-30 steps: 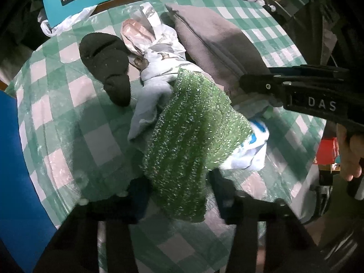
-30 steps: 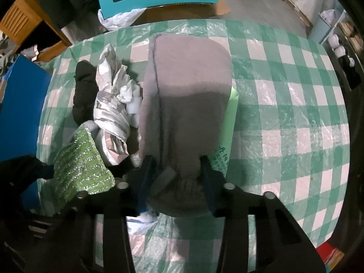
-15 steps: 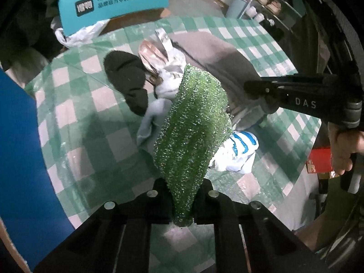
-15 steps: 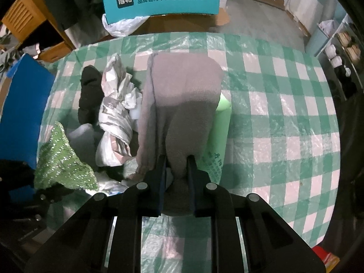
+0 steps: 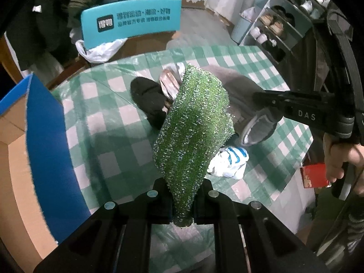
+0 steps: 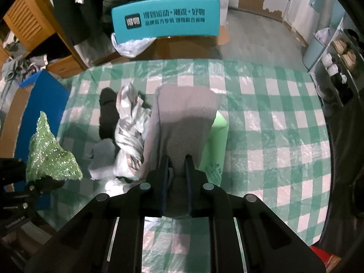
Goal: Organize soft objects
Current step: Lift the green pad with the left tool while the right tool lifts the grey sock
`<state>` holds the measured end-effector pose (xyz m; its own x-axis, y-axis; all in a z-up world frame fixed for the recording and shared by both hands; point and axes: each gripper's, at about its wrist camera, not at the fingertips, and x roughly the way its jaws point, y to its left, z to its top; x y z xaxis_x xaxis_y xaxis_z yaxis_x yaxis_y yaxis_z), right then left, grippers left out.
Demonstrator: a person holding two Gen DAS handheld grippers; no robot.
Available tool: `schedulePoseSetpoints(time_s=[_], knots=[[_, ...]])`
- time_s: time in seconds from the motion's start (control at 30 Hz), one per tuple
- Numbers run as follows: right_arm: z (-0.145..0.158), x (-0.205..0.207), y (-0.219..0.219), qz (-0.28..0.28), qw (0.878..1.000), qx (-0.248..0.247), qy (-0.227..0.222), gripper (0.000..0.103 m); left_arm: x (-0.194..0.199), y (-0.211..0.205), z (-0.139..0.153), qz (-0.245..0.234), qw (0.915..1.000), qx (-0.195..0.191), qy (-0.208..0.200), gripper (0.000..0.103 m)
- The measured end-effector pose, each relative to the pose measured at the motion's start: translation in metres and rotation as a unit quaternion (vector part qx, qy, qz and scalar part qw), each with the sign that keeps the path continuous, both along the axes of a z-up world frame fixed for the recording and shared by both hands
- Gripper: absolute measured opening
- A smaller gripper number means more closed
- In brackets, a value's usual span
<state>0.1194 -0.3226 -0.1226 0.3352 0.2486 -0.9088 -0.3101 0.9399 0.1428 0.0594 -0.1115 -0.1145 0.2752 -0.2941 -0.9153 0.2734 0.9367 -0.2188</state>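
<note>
At far left, beside the table: blue cardboard box point(image 5: 45, 141), open, brown inside, its near wall just left of the left gripper point(image 5: 182, 193). Judged destination for both cloths; the left hand is the nearer.

Left gripper: clenched on the green cloth point(image 5: 193, 132) at its lower corner. Cloth lifted clear of the checked tablecloth point(image 5: 100, 136), long axis running up and away from the jaws. Coarse, glittery, looped weave; stiff enough to stand as a tapering slab.

Centre, loose on the table: black sock point(image 6: 108, 113), matt, limp; silvery crumpled wrap point(image 6: 130, 122), creased and shiny; small grey cloth point(image 6: 102, 157); white-and-blue striped item point(image 5: 229, 161), bunched.

Right gripper point(image 6: 177, 166): jaws have just been closing, now pinching the near hem of the grey fleece point(image 6: 182, 118). Fleece thick, napped, folded to a long rectangle; long axis straight ahead of the jaws, far end apparently resting on the table. The box lies well to its left, across the pile. Pale green packet point(image 6: 216, 141) partly under its right edge.
</note>
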Motion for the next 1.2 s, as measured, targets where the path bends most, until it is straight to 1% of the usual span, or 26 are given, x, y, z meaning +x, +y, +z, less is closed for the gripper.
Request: schedulePoseSetpoints(time_s=[0.53, 0.8, 1.0, 1.2], knots=[[0.051, -0.011, 0.002, -0.004, 0.998, 0.013, -0.067, 0.01, -0.008, 0.023, 0.034, 0.026, 0.999, -0.011, -0.034, 0.012], [0.073, -0.02, 0.002, -0.004, 0.996, 0.02, -0.091, 0.009, -0.014, 0.033, 0.046, 0.04, 0.9982, -0.014, -0.043, 0.012], [0.089, -0.029, 0.008, 0.005, 0.993, 0.026, -0.113, 0.009, -0.019, 0.042, 0.056, 0.052, 0.997, -0.018, -0.054, 0.012], [0.102, -0.034, 0.017, 0.011, 0.992, 0.032, -0.124, 0.009, -0.025, 0.052, 0.065, 0.065, 0.9959, -0.019, -0.06, 0.012]])
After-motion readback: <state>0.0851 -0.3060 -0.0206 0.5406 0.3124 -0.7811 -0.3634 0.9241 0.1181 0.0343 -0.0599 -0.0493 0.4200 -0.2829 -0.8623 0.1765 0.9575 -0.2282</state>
